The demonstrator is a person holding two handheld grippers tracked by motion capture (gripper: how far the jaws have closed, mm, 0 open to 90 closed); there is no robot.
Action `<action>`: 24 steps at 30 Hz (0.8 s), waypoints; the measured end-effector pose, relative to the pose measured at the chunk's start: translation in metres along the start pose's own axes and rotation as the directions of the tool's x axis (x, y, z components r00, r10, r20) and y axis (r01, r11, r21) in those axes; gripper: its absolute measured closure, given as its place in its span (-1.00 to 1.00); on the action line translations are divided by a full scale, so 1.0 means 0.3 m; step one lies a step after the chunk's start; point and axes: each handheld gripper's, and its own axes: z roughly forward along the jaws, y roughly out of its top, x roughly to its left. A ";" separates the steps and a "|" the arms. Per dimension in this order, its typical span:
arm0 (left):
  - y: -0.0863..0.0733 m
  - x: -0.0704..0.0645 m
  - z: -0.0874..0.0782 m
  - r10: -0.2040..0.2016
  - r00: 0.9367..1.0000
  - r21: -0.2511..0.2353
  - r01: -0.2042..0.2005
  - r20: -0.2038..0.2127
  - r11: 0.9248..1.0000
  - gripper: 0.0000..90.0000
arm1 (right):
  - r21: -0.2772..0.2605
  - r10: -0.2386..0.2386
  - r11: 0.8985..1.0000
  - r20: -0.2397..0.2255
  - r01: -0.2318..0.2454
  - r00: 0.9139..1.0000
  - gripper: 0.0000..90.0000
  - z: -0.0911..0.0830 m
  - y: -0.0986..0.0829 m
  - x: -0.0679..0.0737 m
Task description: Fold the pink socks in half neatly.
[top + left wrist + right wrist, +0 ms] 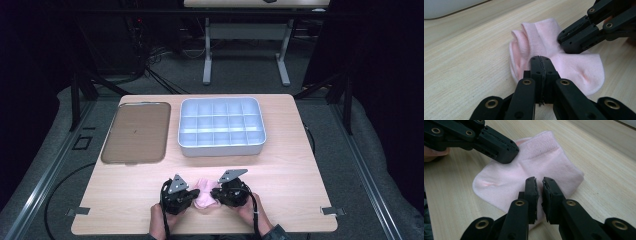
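Around the wooden table [295, 165] the room was dark, with grey floor, loose cables and the white legs of a second table [245, 35] beyond its far edge. On the table's far half sat a flat brown tray [137, 132] and, just to its right, a white organiser tray [221, 126] divided into many small compartments. Near the table's front edge, between the two grippers, lay a pale pink sock [204, 200]. It was a short ankle sock of fine knit, flattened, with its ribbed cuff folded over on itself [529, 37] and a rounded toe end [589, 72].

The left gripper [540, 60] had its jaws pressed together on the sock's middle, fabric bunching at their tips. The right gripper [539, 182] stood over the sock with its jaws slightly apart, a narrow gap between them; whether they touched the fabric I could not tell. In the left gripper view its jaws looked nearly together at the sock's cuff side. A hand [160, 222] held each gripper from the front edge
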 end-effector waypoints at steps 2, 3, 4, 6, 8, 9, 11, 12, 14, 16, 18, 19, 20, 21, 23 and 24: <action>-0.001 -0.008 0.003 0.004 1.000 -0.004 -0.004 -0.007 1.000 0.99 | -0.002 -0.005 1.000 0.008 0.005 1.000 0.82 -0.001 -0.001 0.002; 0.000 -0.010 0.006 0.009 1.000 -0.006 -0.009 -0.007 1.000 0.99 | 0.006 -0.012 1.000 0.011 0.011 1.000 0.82 -0.005 -0.002 0.003; 0.000 -0.016 0.011 0.004 1.000 -0.011 -0.004 -0.005 1.000 0.99 | 0.006 -0.017 1.000 0.026 0.017 1.000 0.82 -0.005 -0.002 0.006; 0.006 -0.026 0.020 0.021 1.000 -0.009 -0.021 -0.011 1.000 0.99 | 0.022 -0.037 0.999 0.045 0.036 0.998 0.82 -0.010 -0.001 0.009; 0.012 -0.035 0.031 0.029 1.000 -0.007 -0.029 -0.004 1.000 0.99 | 0.029 -0.046 0.999 0.059 0.045 0.997 0.82 -0.017 -0.003 0.004; 0.015 -0.040 0.039 0.033 0.999 -0.013 -0.033 -0.006 0.999 0.99 | 0.026 -0.042 0.999 0.061 0.040 0.997 0.82 -0.020 -0.006 -0.002; 0.026 -0.049 0.053 0.049 0.999 -0.012 -0.050 -0.006 0.999 0.99 | 0.031 -0.049 0.998 0.066 0.047 0.997 0.81 -0.029 -0.010 -0.015; 0.030 -0.053 0.060 0.050 0.999 -0.012 -0.050 0.000 0.999 0.99 | 0.035 -0.049 0.998 0.069 0.047 0.996 0.81 -0.036 -0.013 -0.025; 0.039 -0.059 0.073 0.052 0.999 -0.012 -0.052 0.005 0.999 0.99 | 0.038 -0.049 0.998 0.075 0.046 0.996 0.81 -0.044 -0.017 -0.039; 0.050 -0.065 0.093 0.054 0.998 -0.019 -0.053 0.013 0.998 0.99 | 0.038 -0.054 0.998 0.085 0.051 0.995 0.81 -0.052 -0.022 -0.053; 0.063 -0.073 0.111 0.056 0.998 -0.018 -0.055 0.020 0.998 0.99 | 0.053 -0.066 0.997 0.098 0.061 0.993 0.81 -0.062 -0.023 -0.068; 0.071 -0.079 0.120 0.059 0.998 -0.015 -0.059 0.021 0.998 0.99 | 0.058 -0.066 0.996 0.102 0.060 0.993 0.81 -0.067 -0.023 -0.076; 0.078 -0.084 0.128 0.065 0.998 -0.010 -0.065 0.026 0.998 0.99 | 0.062 -0.069 0.996 0.108 0.063 0.992 0.81 -0.072 -0.024 -0.086; 0.083 -0.090 0.135 0.073 0.997 -0.009 -0.072 0.027 0.997 0.99 | 0.073 -0.072 0.995 0.109 0.064 0.991 0.81 -0.078 -0.025 -0.096; 0.091 -0.101 0.142 0.080 0.996 -0.011 -0.080 0.026 0.997 0.99 | 0.075 -0.068 0.995 0.115 0.060 0.991 0.80 -0.087 -0.029 -0.113; 0.093 -0.103 0.139 0.079 0.997 -0.012 -0.079 0.024 0.997 0.97 | 0.080 -0.077 0.994 0.110 0.068 0.991 0.81 -0.090 -0.030 -0.115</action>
